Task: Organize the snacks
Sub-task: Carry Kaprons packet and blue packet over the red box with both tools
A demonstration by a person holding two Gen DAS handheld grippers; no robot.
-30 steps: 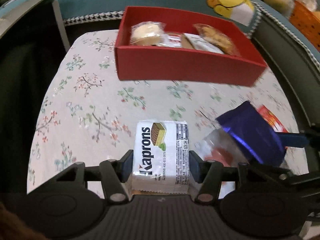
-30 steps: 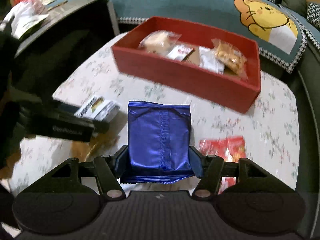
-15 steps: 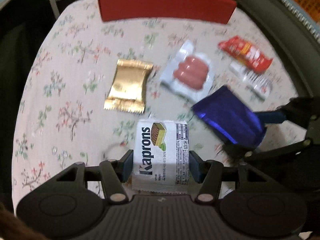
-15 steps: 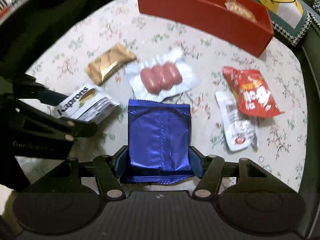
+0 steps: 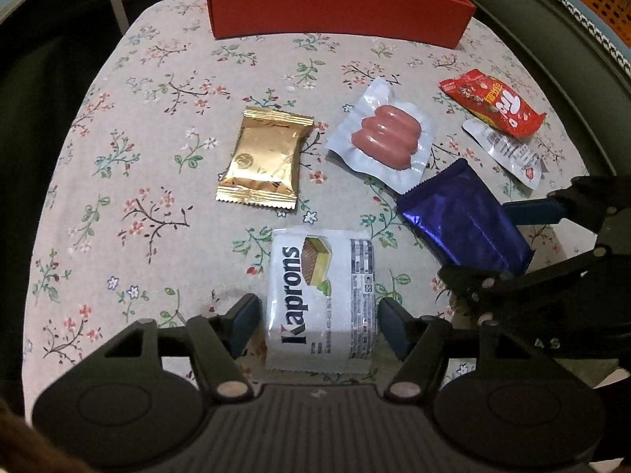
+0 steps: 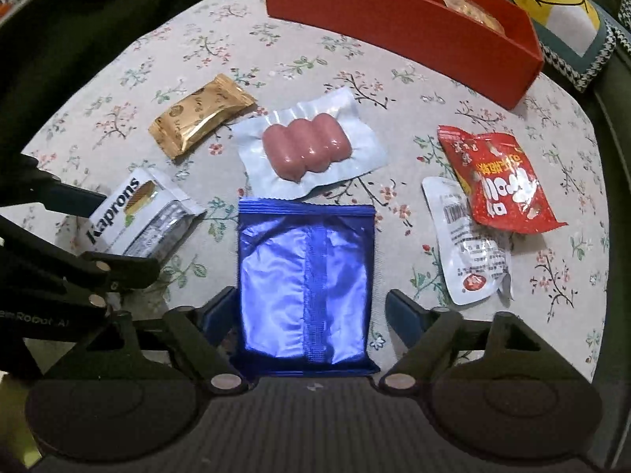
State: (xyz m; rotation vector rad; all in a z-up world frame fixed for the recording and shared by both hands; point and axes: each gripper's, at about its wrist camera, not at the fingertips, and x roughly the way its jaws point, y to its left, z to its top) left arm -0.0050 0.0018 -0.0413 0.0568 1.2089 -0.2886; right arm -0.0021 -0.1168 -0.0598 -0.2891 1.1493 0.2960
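Snacks lie scattered on the floral tablecloth (image 5: 138, 138), with the red box (image 5: 335, 19) at the top of the frame already holding a few wrapped items. At the bottom centre of the left wrist view, the left gripper (image 5: 317, 307) stands wide, its jaws flanking the Kaprons wafer packet (image 5: 319, 299) with a sliver of cloth showing on each side, so nothing is clamped. The right gripper (image 6: 309, 303) is likewise spread around the blue packet (image 6: 305, 283) at the bottom centre of its view, not pinching it. Each packet lies lengthwise between the jaws, narrow sides facing the pads, which suits a squeeze across the width. A gold packet (image 5: 262, 157), a sausage pack (image 5: 384, 138), a red bag (image 5: 493, 102) and a white sachet (image 5: 508, 149) wait mid-frame, between the grippers and the box. Most of the sorting probably remains.
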